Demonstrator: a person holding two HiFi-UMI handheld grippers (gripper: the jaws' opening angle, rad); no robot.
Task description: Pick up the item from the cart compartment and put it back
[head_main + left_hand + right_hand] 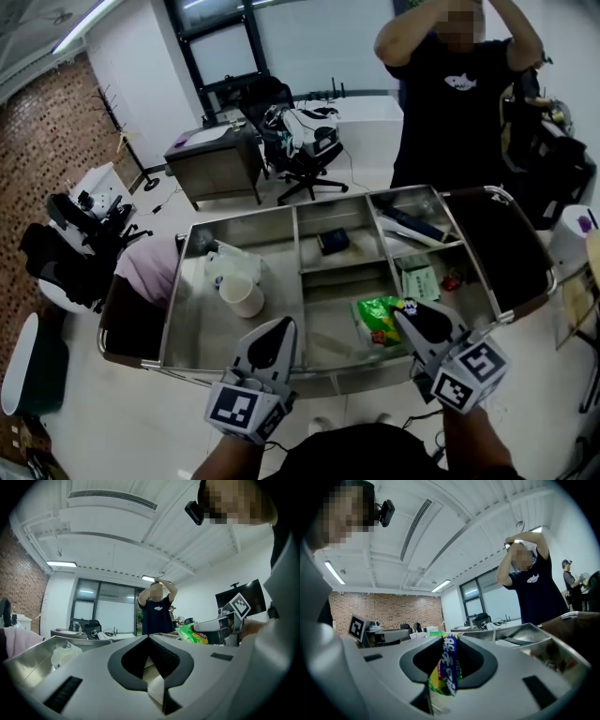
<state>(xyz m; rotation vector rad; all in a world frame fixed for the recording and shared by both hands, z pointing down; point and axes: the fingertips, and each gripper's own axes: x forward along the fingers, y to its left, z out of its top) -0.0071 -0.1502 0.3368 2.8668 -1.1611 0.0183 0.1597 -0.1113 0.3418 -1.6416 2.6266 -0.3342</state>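
A steel cart [298, 246] with several compartments stands in front of me. My right gripper [410, 317] is shut on a green snack bag [377, 321], which it holds over the near middle compartment. In the right gripper view the bag [447, 667] is pinched between the jaws of the right gripper [450, 637] and hangs down from them. My left gripper [277, 339] is at the cart's near edge, left of the bag, and holds nothing. In the left gripper view the tips of the left gripper [148, 636] meet, and the bag [194, 633] shows at the right.
The left compartment holds a white cup [244, 298] and a crumpled plastic bag [230, 267]. A dark box [332, 241] lies in the far middle compartment, a pale green packet [419, 281] in the right one. A person [450, 103] stands behind the cart. A pink cloth [150, 267] hangs at its left end.
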